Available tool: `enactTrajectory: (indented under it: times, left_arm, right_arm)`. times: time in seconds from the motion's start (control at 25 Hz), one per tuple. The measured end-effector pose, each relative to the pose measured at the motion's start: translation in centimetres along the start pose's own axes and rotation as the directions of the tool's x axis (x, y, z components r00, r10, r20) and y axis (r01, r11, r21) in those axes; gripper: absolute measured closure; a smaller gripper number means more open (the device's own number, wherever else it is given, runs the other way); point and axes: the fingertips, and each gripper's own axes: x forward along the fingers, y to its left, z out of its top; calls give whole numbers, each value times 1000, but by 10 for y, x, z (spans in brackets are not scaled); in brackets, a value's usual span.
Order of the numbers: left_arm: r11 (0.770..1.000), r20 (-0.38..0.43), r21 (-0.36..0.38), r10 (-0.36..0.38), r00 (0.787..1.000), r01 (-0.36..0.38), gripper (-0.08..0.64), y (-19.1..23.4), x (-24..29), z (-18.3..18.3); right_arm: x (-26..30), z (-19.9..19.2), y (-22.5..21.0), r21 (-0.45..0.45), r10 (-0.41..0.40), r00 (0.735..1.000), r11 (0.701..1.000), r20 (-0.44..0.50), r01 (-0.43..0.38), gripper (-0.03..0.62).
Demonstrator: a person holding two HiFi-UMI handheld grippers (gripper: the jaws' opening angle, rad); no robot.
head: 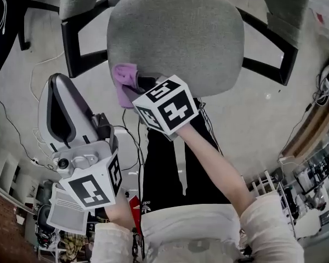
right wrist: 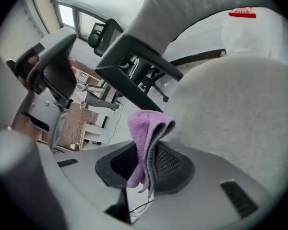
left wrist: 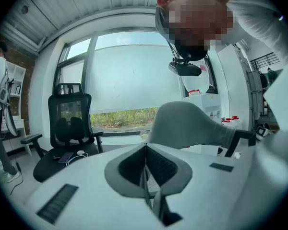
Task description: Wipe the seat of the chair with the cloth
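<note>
Right gripper [right wrist: 145, 169] is clamped on the folded purple cloth [right wrist: 146, 128] at the near-left edge of the grey chair seat [head: 175, 32]. Left gripper [left wrist: 146, 174] is closed on nothing, off to the side. Risks: fabric drag may pull the cloth free, and the unbraced seat may swivel.

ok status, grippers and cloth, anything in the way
Right gripper shut on purple cloth. Cloth at near edge of seat, contact unclear. Left gripper shut, empty, off to the side. Seat bare.

Purple cloth [right wrist: 146, 138] folded (pinched upright), at grey seat's [head: 175, 34] near edge
</note>
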Motion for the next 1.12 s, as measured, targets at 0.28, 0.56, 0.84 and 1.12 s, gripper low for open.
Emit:
enactTrajectory:
  times: [0.28,0.56,0.84,1.12]
  left_arm:
    - [998,-17,-21,58,998,-58,546,20,-14,-12]
    - [998,-24,-39,46,999,-47,546,13,-15,-15]
    - [999,-12,-27,23,1000,-23,546,3,-7,-9]
    - [999,-11,-14,-32,999,32,546,-21,4,1]
  right_arm:
    - [58,-11,10,-1,-19,998,1000,-63,19,505]
    - [58,-23,-10,-23,-71,992,997,-101,69,505]
    - [22,-36,-40,-17,-149,986,989,-70,148,505]
    - [-46,-68,-94,19,-254,965,967,-59,256,505]
